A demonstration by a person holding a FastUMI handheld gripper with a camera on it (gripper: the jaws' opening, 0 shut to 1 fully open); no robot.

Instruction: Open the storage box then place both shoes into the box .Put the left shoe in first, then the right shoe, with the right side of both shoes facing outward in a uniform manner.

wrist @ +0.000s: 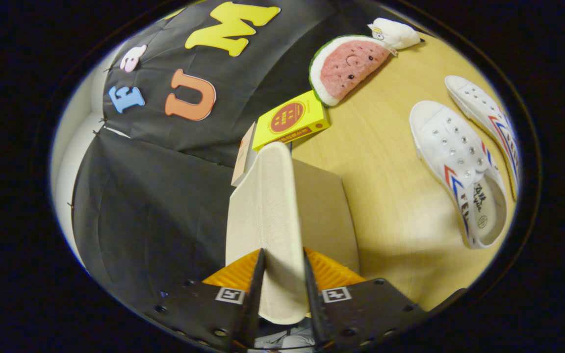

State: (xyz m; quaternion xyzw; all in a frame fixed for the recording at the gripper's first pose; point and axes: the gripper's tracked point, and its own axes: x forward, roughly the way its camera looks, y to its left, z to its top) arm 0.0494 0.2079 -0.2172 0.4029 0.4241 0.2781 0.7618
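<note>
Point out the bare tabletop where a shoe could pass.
Gripper is shut on the lid. Bare table lies between storage box and shoes. Crowded beyond: yellow box, watermelon plush.

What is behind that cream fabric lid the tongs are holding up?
Behind the cream fabric lid, pinched between the tongs, a yellow cardboard box lies on the wooden table. The lid covers the storage box's inside.

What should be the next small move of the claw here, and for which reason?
Probably swing the lid further back. The claw is shut on the lid's edge, holding it raised above the box, and both shoes lie on the table beyond.
</note>
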